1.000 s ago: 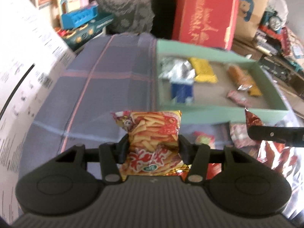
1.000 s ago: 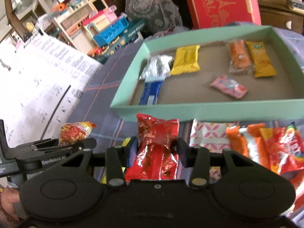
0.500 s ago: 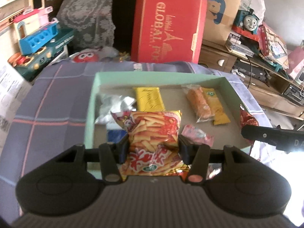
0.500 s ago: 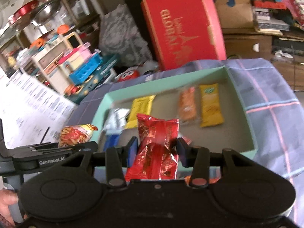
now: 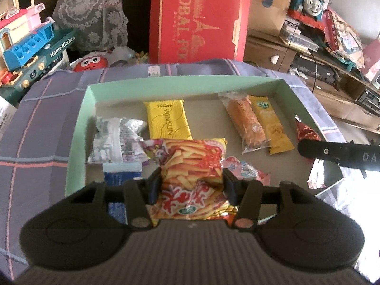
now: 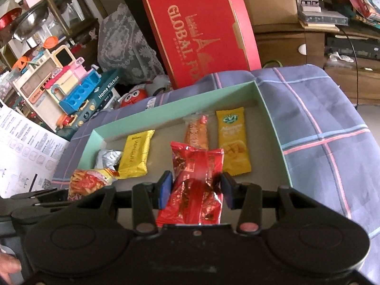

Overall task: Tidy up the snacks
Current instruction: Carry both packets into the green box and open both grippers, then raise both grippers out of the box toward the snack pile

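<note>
My left gripper [image 5: 191, 185] is shut on a yellow-and-red fries snack bag [image 5: 190, 166], held above the near part of a mint-green tray [image 5: 180, 83]. My right gripper [image 6: 194, 190] is shut on a shiny red snack packet [image 6: 197, 178], also over the tray [image 6: 270, 123]. In the tray lie a yellow Winsun pack [image 5: 167, 121], a silver wrapper [image 5: 114, 140], a blue pack [image 5: 121, 178], an orange cake pack [image 5: 244, 121], a yellow mango bar [image 5: 270, 125] and a pink packet [image 5: 244, 171]. The left wrist view shows the right gripper's finger [image 5: 337, 154] at the right edge with the red packet [image 5: 306, 130].
The tray rests on a purple plaid cloth [image 6: 320, 123]. Behind stand a red Global box [image 5: 199, 19], a toy kitchen set [image 6: 71, 85], a lace-covered cushion [image 5: 95, 11] and a wooden cabinet [image 5: 285, 52] with toys. A white printed sheet [image 6: 21, 147] lies at the left.
Both grippers have swept from the front of the cloth to above the tray, each keeping its packet. The loose snacks in front of the tray have dropped out of view.
</note>
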{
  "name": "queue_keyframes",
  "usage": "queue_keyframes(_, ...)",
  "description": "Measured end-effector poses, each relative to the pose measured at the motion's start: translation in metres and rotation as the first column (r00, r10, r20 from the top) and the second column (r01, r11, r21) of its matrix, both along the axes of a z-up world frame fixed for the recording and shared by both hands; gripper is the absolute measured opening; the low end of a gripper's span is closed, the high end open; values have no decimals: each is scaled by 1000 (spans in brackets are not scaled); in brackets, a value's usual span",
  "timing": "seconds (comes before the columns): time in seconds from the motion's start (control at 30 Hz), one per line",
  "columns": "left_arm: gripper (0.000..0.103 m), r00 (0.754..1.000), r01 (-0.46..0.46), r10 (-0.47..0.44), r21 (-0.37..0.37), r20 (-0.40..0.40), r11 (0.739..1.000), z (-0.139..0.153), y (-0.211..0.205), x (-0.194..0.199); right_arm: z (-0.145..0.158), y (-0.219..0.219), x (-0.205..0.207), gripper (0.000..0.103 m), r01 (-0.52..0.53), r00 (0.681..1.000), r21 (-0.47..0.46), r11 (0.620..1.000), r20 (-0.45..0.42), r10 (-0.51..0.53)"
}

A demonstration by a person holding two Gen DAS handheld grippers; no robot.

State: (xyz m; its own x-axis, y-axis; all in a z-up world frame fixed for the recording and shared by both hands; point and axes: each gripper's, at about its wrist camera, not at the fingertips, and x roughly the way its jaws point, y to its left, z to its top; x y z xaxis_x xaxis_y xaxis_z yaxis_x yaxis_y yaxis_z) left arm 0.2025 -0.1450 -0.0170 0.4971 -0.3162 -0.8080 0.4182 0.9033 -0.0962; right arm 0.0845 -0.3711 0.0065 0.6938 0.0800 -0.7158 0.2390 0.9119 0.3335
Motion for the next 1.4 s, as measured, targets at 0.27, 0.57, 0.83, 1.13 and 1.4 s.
queue_keyframes(0.27,75,1000,-26,26,30,-2,999,-9,1,8,-9,2,4,47,1,1000,-10,1000,-27,-2)
queue_keyframes(0.57,103,999,-51,50,57,22,997,2,7,-4,1,5,-10,103,39,999,12,999,19,-39)
queue_keyframes(0.83,103,998,-61,61,51,15,997,10,18,-27,9,13,-30,103,24,1000,31,999,19,-24)
queue_keyframes(1.13,103,998,-55,54,47,37,997,24,28,-58,22,28,-60,103,6,1000,19,1000,23,-6)
queue_keyframes(1.4,103,998,-53,51,56,40,997,22,41,-84,25,35,-86,103,-6,1000,12,1000,16,6)
